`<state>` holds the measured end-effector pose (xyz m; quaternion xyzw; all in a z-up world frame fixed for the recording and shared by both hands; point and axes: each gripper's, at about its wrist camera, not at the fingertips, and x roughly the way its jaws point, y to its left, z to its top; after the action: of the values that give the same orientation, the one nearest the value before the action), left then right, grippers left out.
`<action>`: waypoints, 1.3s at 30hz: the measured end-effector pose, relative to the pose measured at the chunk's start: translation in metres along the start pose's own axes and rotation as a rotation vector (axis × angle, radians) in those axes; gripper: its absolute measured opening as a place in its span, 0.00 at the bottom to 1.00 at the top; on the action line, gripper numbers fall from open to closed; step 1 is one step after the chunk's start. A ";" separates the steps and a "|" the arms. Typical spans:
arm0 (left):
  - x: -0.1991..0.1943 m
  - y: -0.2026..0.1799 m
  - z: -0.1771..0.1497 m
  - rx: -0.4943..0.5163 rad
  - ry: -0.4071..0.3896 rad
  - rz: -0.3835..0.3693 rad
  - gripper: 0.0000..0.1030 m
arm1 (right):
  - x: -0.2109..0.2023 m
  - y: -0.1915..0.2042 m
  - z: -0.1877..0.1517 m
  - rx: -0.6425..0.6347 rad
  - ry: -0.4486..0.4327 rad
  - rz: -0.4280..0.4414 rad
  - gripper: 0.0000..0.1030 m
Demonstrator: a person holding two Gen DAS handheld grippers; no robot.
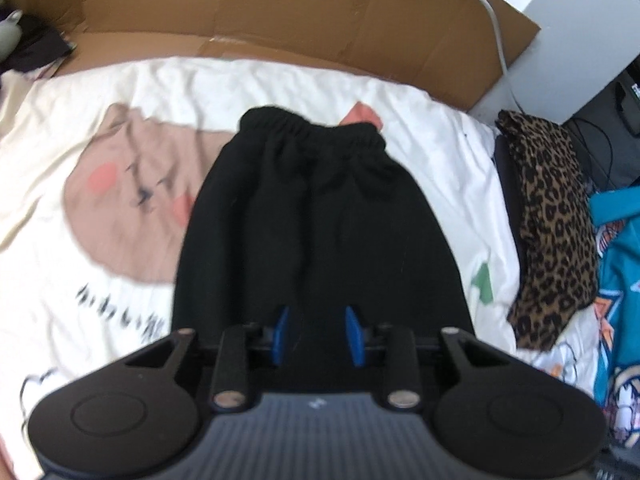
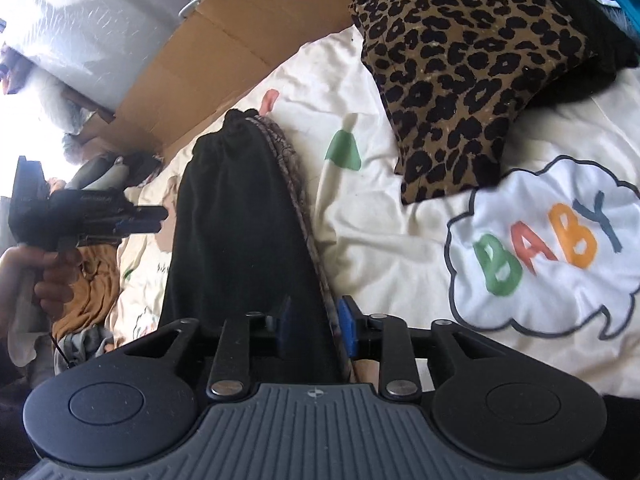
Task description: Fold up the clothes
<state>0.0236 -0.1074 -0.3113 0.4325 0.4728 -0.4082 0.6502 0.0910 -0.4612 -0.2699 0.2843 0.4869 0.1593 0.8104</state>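
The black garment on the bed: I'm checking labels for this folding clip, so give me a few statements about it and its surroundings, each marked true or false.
1. The black garment lies with its elastic waistband at the far end from the left tongs. True.
2. The leopard-print cloth lies on top of the black garment. False: it lies apart, near the bed's edge.
3. The right tongs have the garment's edge between their fingers. True.
4. The bedsheet is plain white. False: it carries cartoon prints and the word BABY.
5. The left tongs are empty. True: their fingers stand apart above the garment.
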 end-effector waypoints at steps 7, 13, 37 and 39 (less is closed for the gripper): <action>0.036 -0.026 0.037 0.051 -0.067 0.051 0.32 | 0.015 0.006 0.001 -0.018 -0.004 -0.015 0.28; 0.056 -0.039 0.066 0.102 -0.094 0.057 0.31 | 0.016 0.005 -0.002 0.006 -0.007 -0.002 0.28; 0.098 -0.054 0.091 0.142 -0.105 0.085 0.26 | 0.036 0.012 -0.001 -0.023 0.026 -0.005 0.28; 0.101 -0.054 0.092 0.161 -0.107 0.086 0.26 | 0.041 0.013 -0.004 -0.025 0.042 -0.010 0.28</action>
<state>0.0187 -0.2228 -0.4027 0.4811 0.3841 -0.4389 0.6545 0.1071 -0.4278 -0.2924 0.2684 0.5033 0.1673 0.8042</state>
